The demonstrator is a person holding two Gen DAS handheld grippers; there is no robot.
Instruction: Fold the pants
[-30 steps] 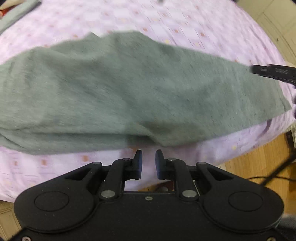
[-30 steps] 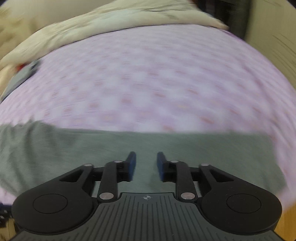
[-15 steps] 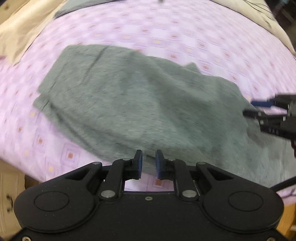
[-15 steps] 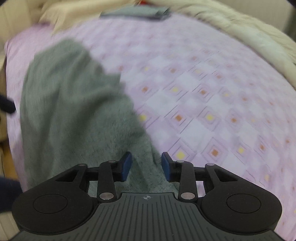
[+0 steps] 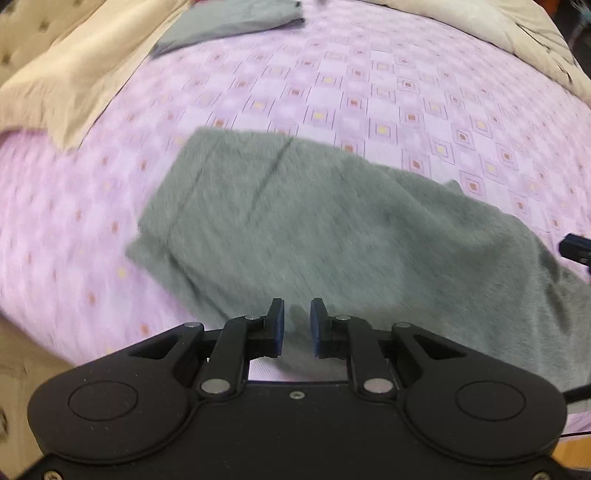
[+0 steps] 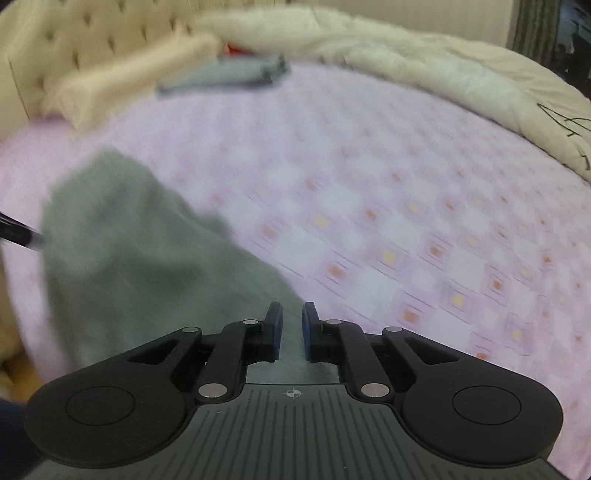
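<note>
On the far left of the left wrist view a beige blanket point(image 5: 70, 70) lies bunched along the edge of the bed, lapping over the pink patterned sheet point(image 5: 369, 92). Next to it, toward the top, a folded grey garment point(image 5: 229, 22) rests on the sheet, well apart from everything else. The grey pants point(image 5: 314, 229) lie spread across the middle of the sheet, one end squared off at the left and the cloth running down to the lower right, where it bunches near the edge of the bed. The left gripper point(image 5: 296, 326) sits over the near edge of the pants with its jaws slightly apart; cloth shows in the gap, but whether the pads pinch it cannot be told. At the far right edge the dark tip of the right gripper point(image 5: 576, 247) reaches in above the pants. In the right wrist view, which is blurred, a tufted headboard point(image 6: 55, 55) stands at the upper left with a cream pillow point(image 6: 122, 92) below it, then the same folded garment point(image 6: 225, 75), then a pale quilt point(image 6: 443, 81) heaped along the top and right of the bed. The pants point(image 6: 129, 258) fill the lower left here, and a dark tip of the left gripper point(image 6: 18, 236) shows at their left edge. The right gripper point(image 6: 292, 330) has its jaws narrow and opening, with grey cloth between them; the sheet to its right is bare.
</note>
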